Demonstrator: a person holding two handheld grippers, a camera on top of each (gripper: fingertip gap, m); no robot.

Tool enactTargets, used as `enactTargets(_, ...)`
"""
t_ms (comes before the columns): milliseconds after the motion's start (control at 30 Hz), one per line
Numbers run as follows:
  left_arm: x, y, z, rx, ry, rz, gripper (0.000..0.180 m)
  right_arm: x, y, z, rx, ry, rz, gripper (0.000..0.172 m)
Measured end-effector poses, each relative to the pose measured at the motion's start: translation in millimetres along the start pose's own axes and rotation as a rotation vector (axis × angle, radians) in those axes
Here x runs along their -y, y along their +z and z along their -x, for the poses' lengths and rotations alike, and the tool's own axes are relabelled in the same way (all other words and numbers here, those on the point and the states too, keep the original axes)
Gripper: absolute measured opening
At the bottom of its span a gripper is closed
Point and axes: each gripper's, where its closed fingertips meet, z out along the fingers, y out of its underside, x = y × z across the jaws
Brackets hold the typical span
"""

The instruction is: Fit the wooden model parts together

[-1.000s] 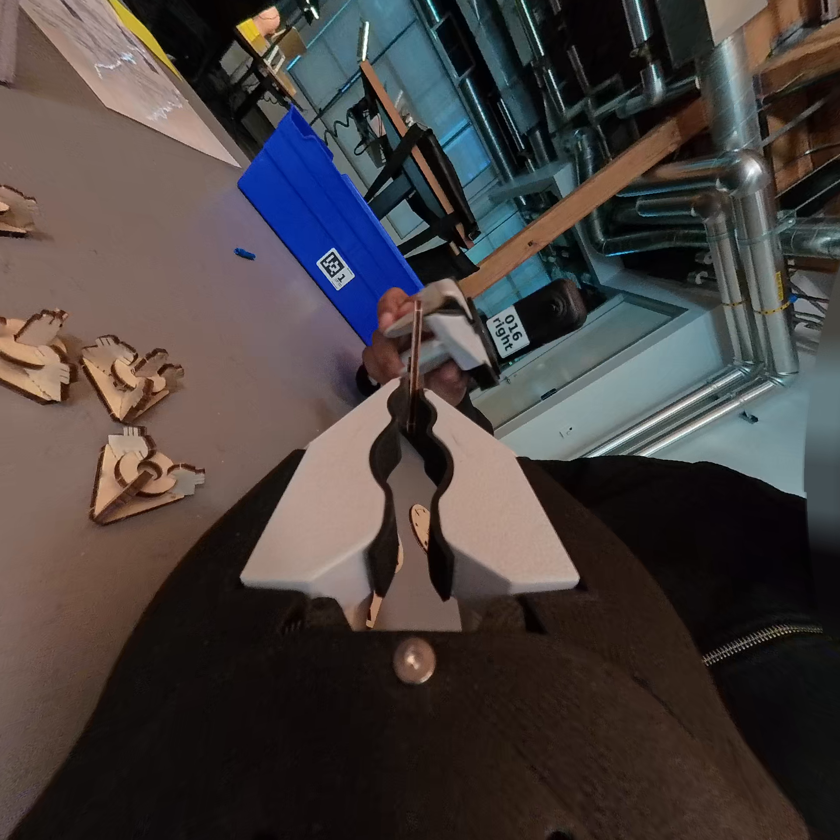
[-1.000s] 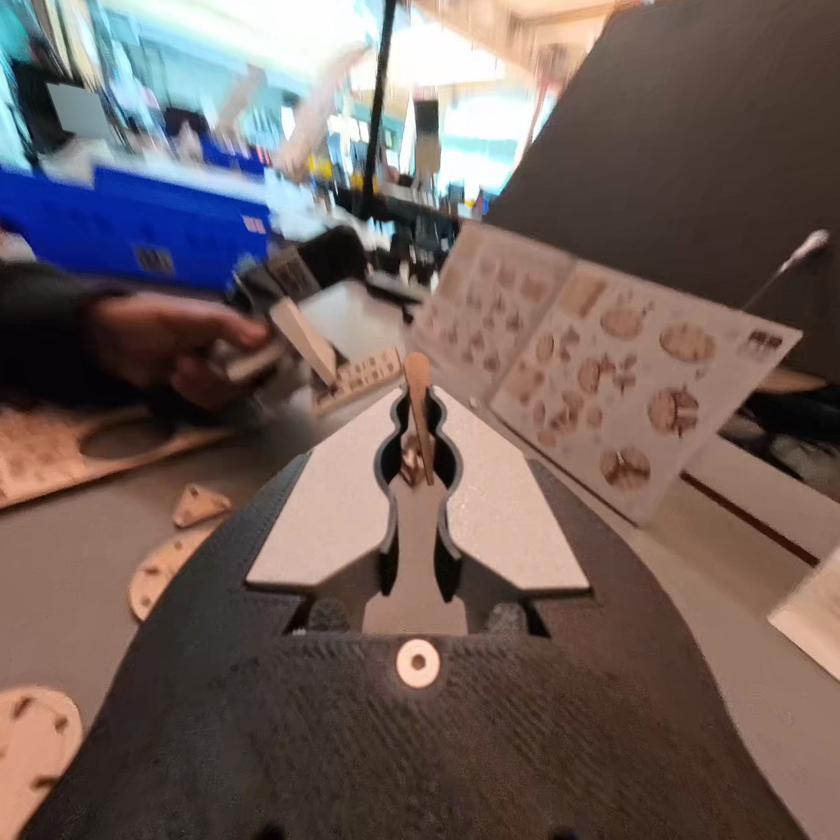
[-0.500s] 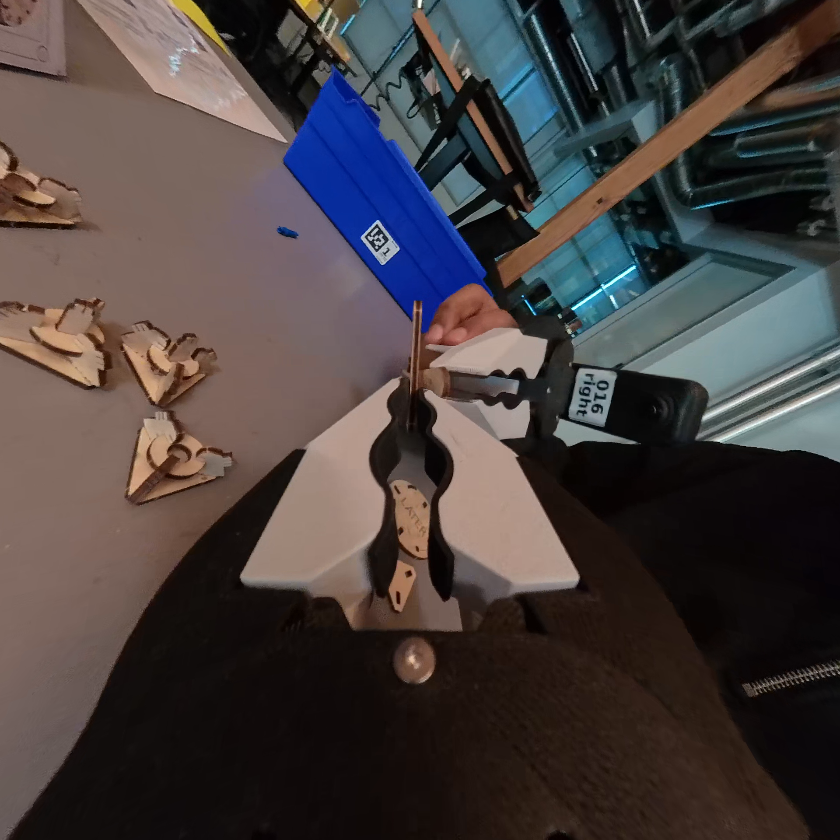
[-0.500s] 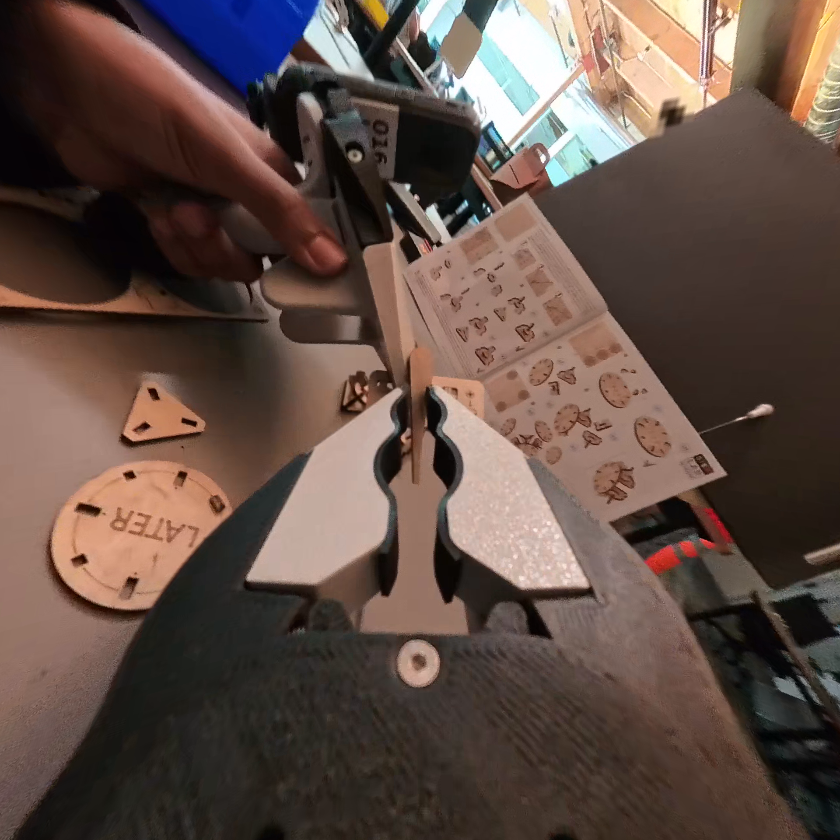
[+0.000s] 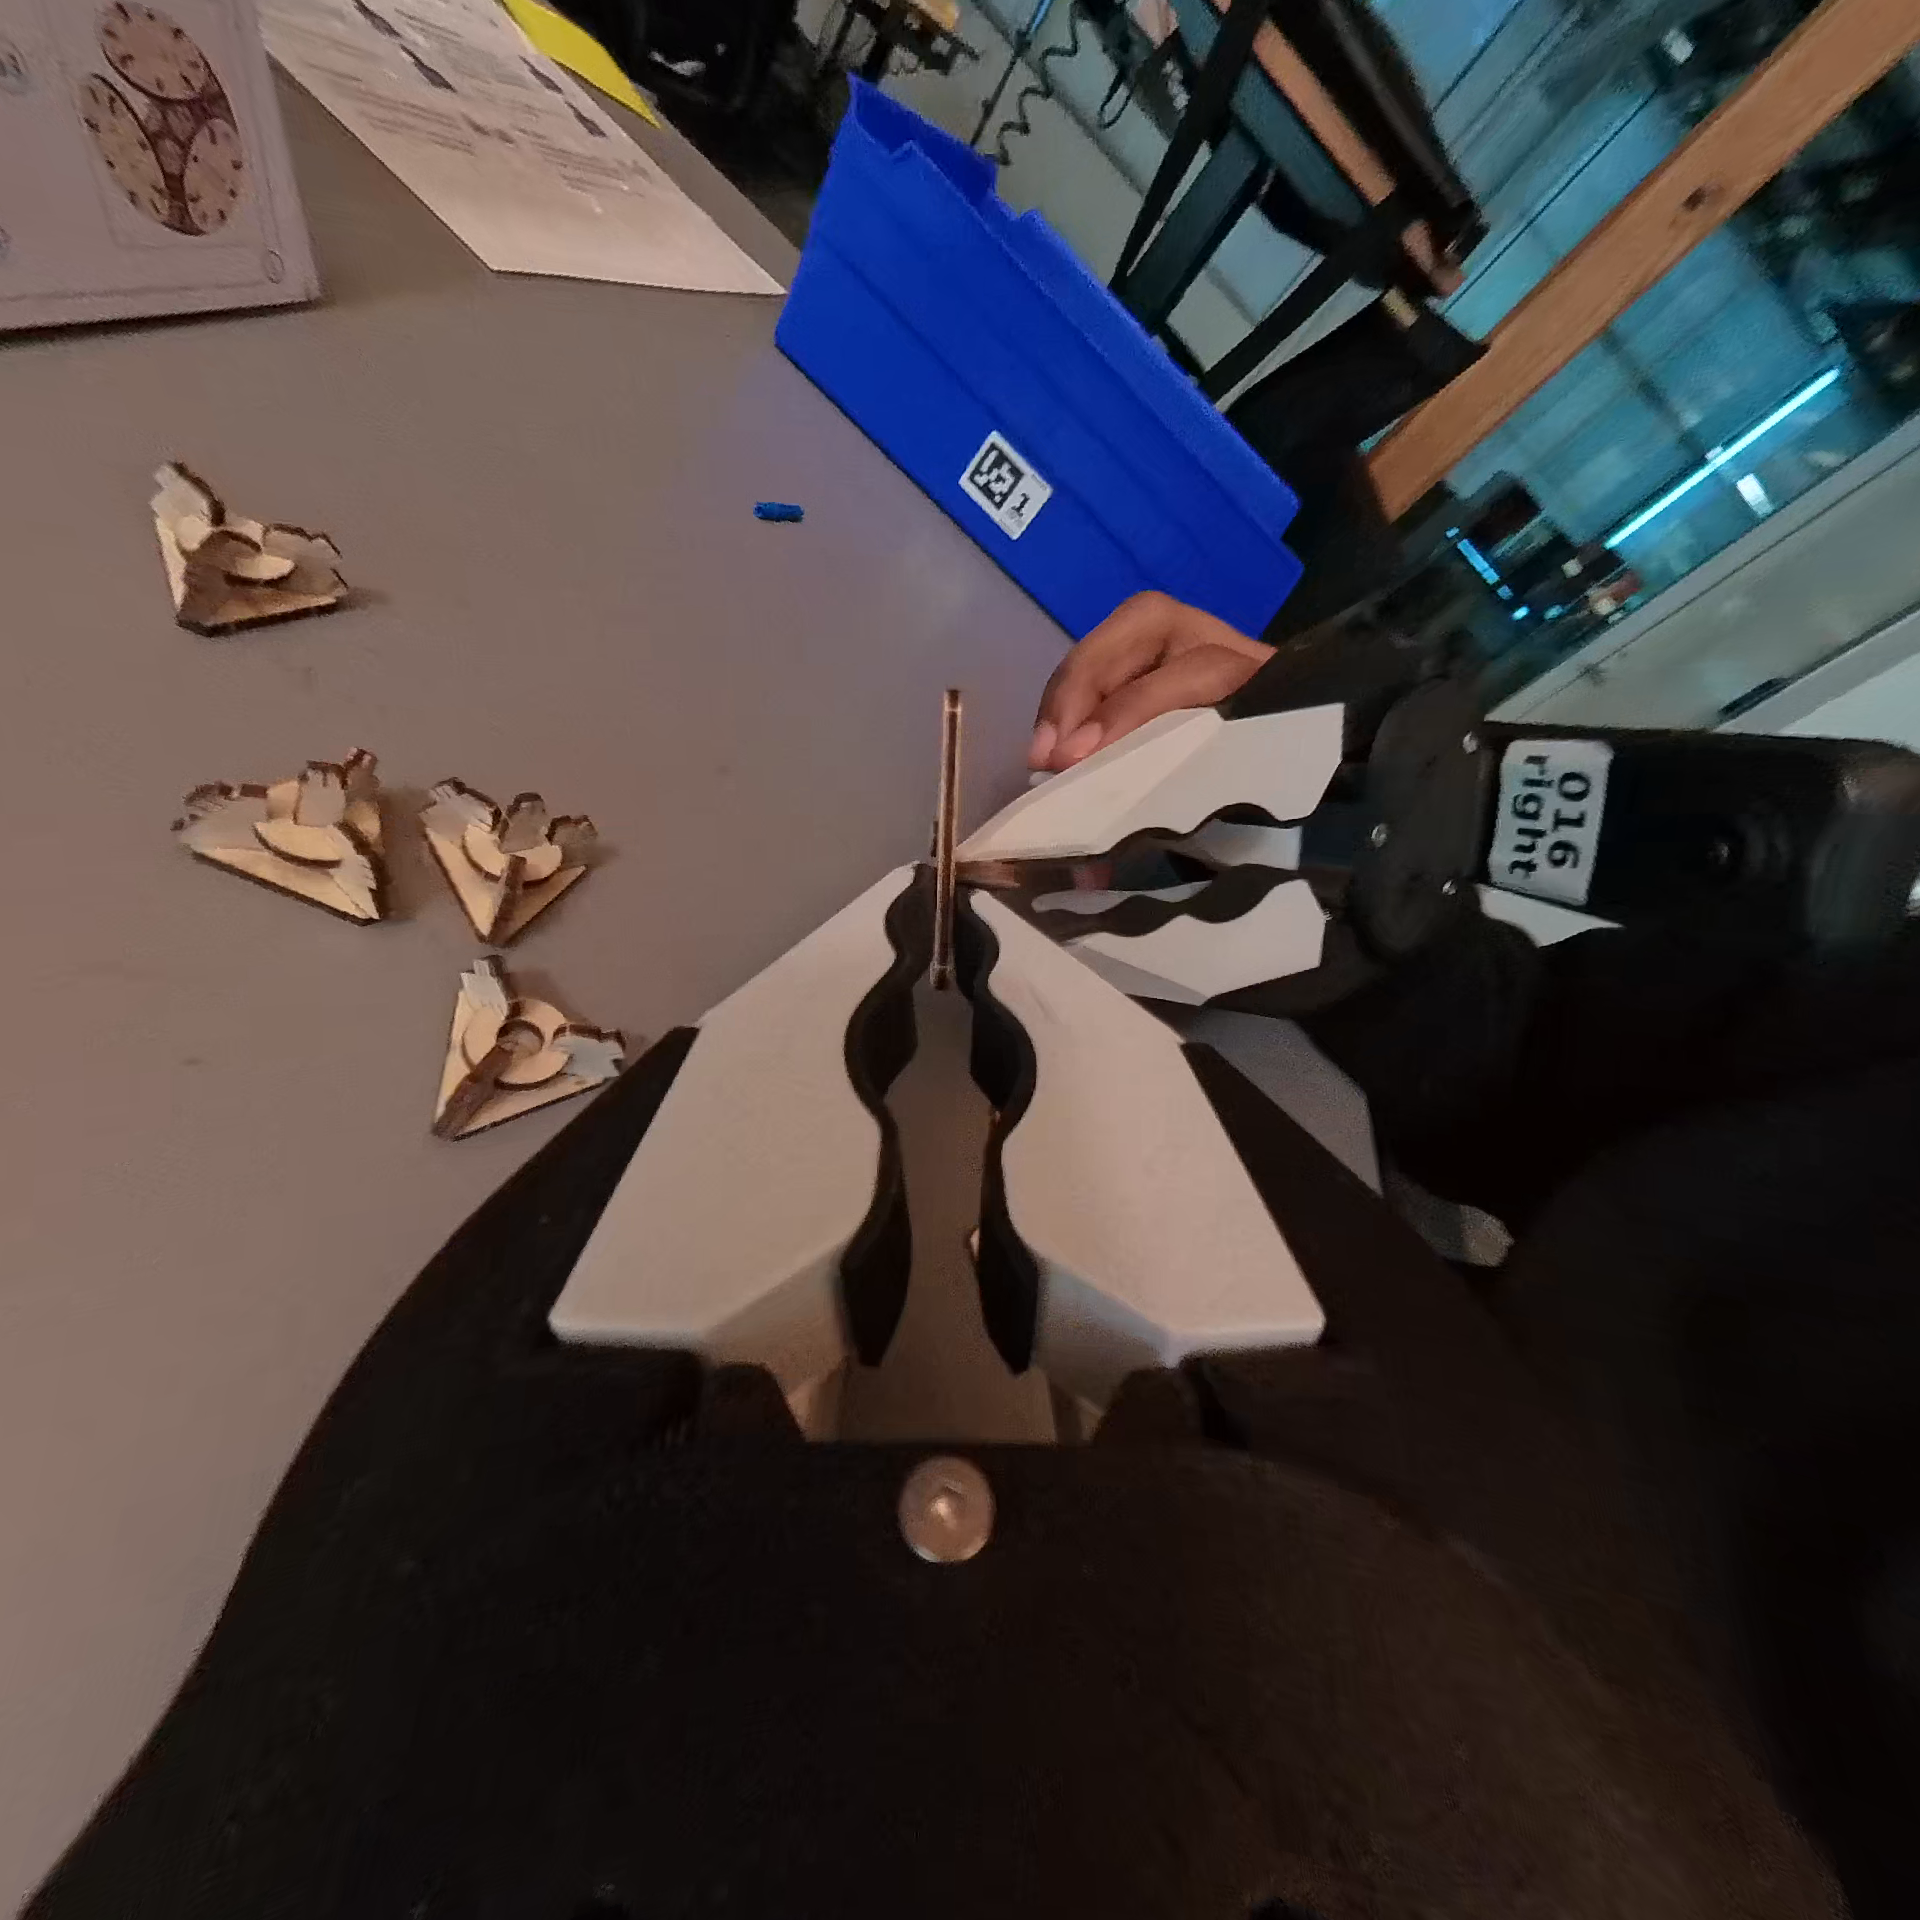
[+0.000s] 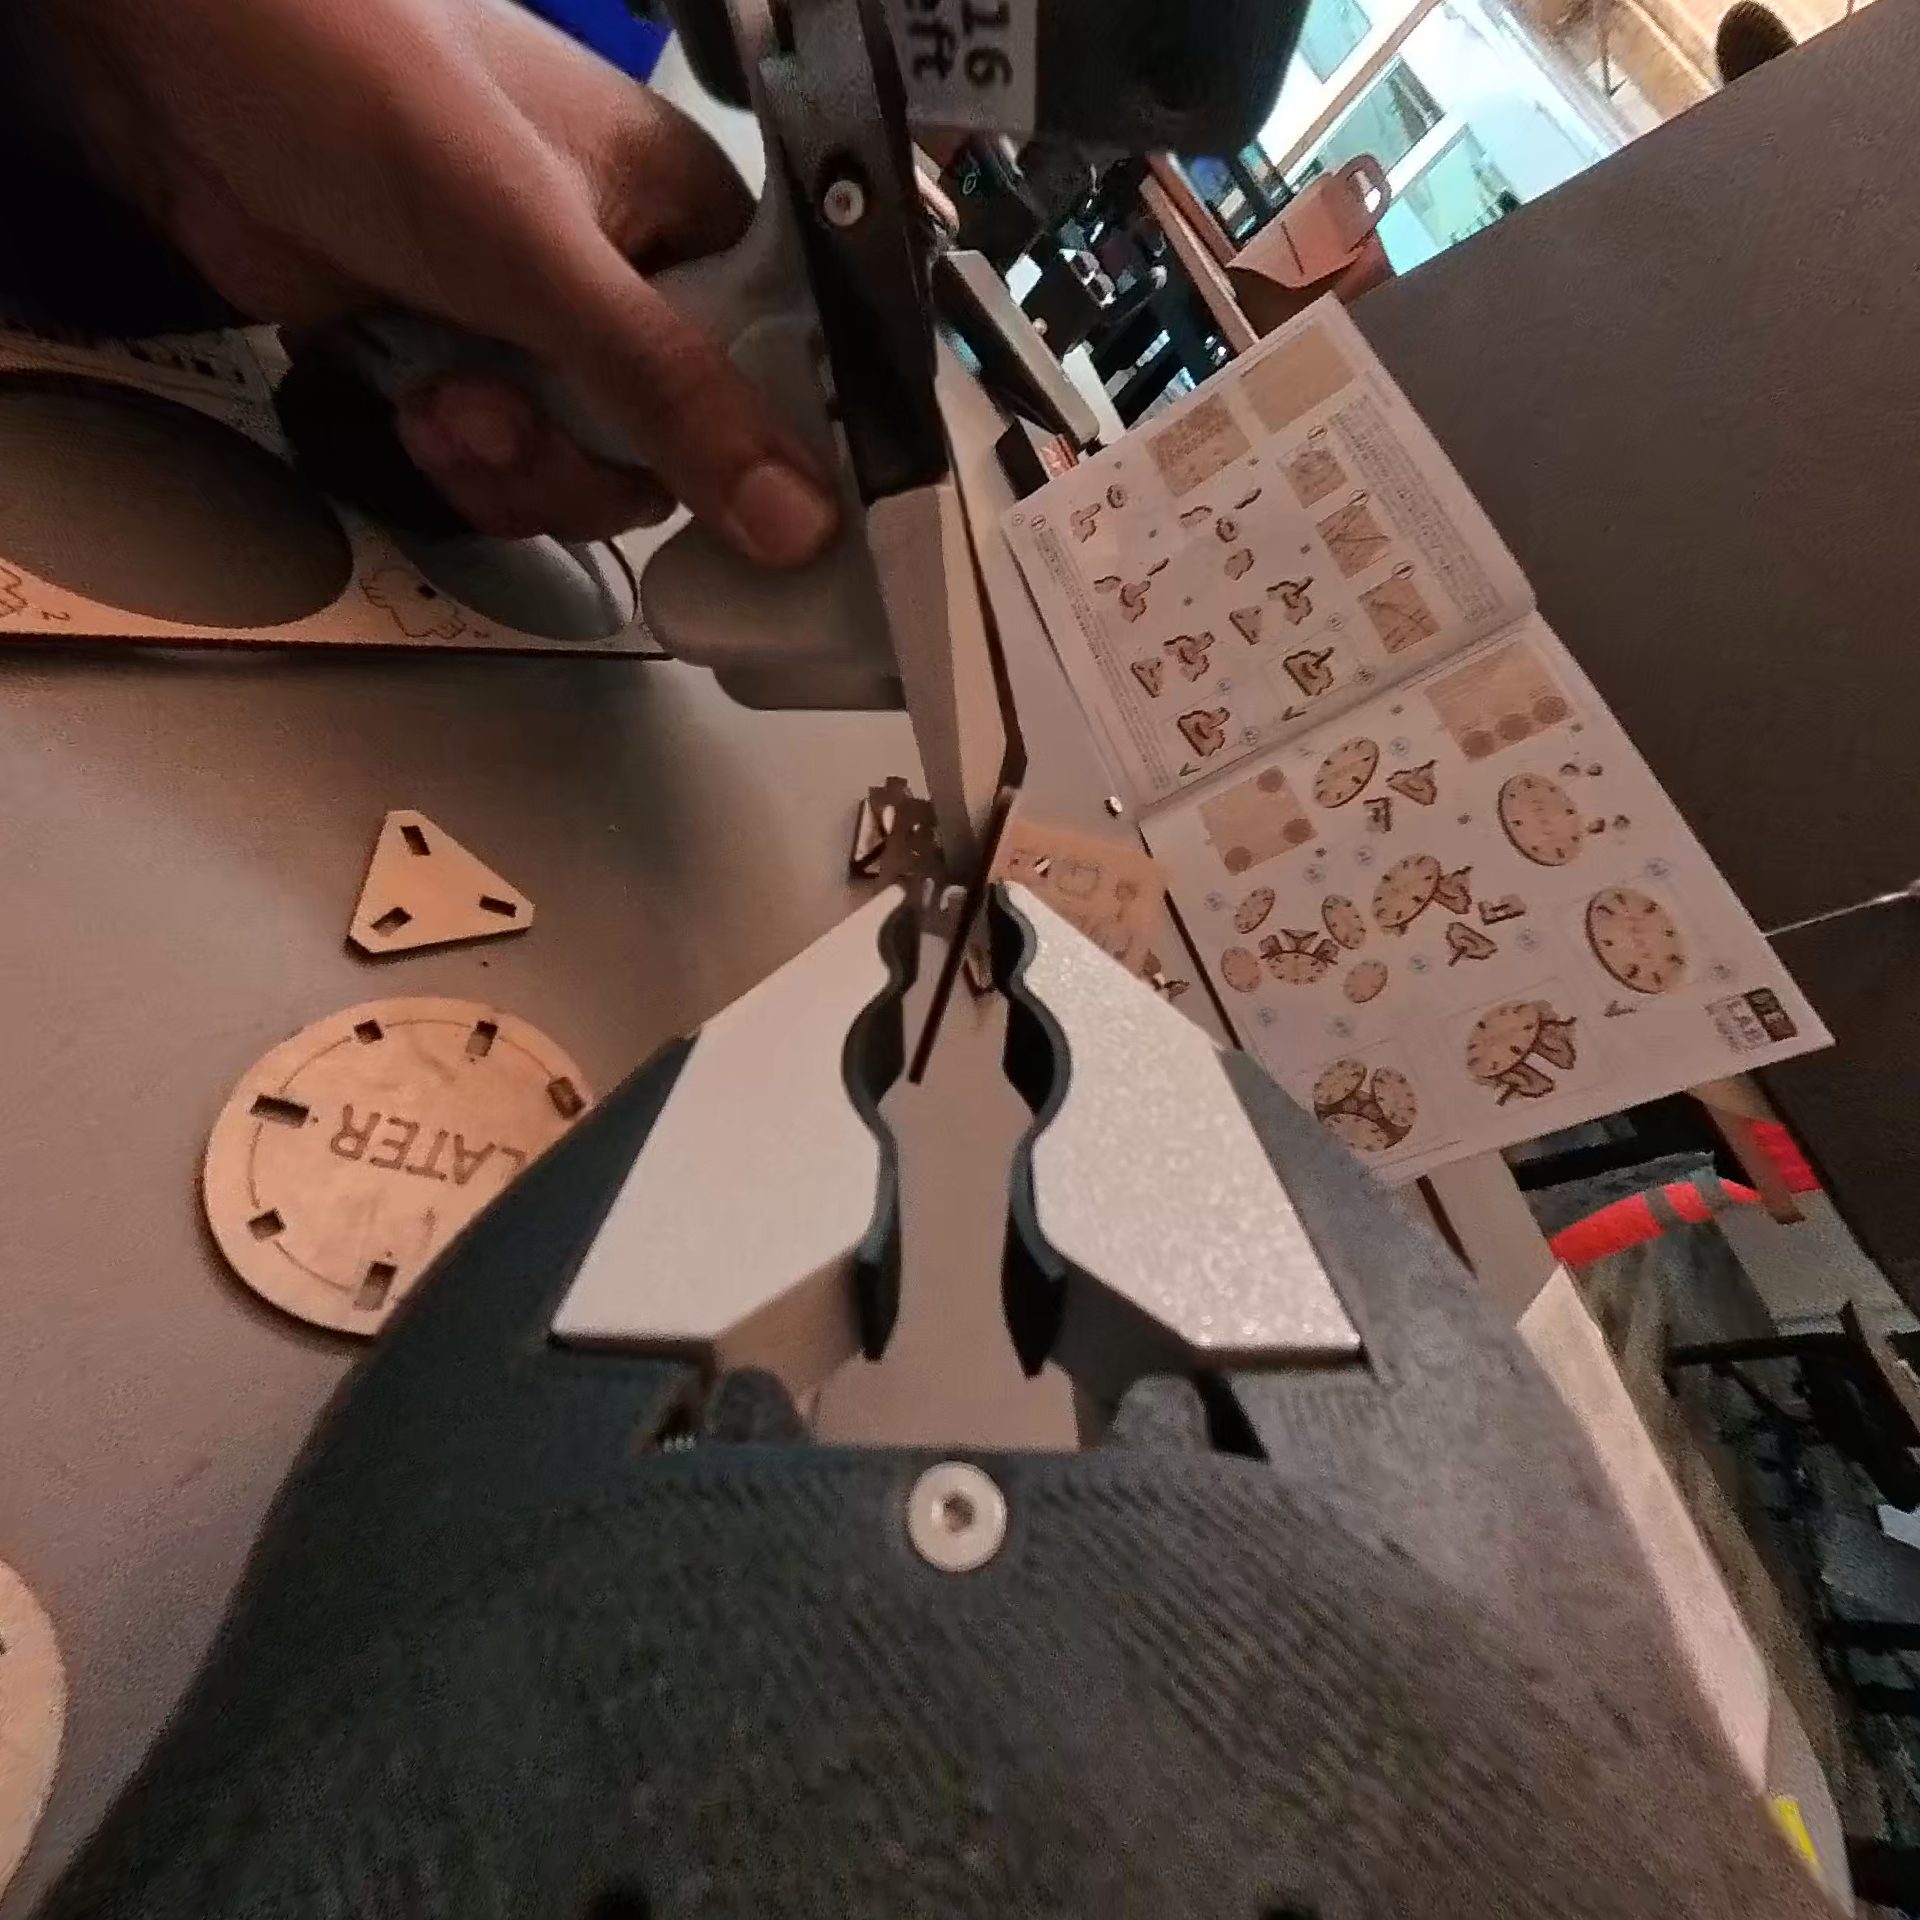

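dim indoor light | bright windows behind | wide-angle edge bending | slight motion blur, background soft

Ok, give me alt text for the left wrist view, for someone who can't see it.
The left gripper clamps a thin wooden piece edge-on, while the right gripper reaches in from the right. Four small wooden assemblies lie on the grey table.

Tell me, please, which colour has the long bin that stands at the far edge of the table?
The bin is bright blue, with a small black-and-white square sticker on its side. The left wrist view shows it best.
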Motion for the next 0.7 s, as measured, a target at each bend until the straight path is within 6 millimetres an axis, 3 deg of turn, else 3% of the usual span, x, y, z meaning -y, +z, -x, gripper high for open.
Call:
enactTargets(100, -1, 0, 0, 0.019, 0.027, 0.008, 0.000, 0, 0, -5, -0.036, -0.003, 0.002, 0.001)
enactTargets(233, 7, -4, -3, -0.113, -0.146, -0.062, 0.000, 15, -7, -23, -0.081, 0.124, -0.108, 0.001)
enactTargets(400, 15, -7, -17, -0.316, -0.354, -0.122, 0.000, 70, -54, -61, -0.058, 0.524, -0.626, 0.000)
enactTargets(467, 15, -6, -28, -0.403, -0.427, -0.122, 0.000, 79, -69, -69, -0.015, 0.628, -0.773, 0.000)
enactTargets(700, 15, -7, -53, -0.603, -0.580, -0.108, 0.000, 80, -54, -50, 0.077, 0.597, -0.745, 0.000)
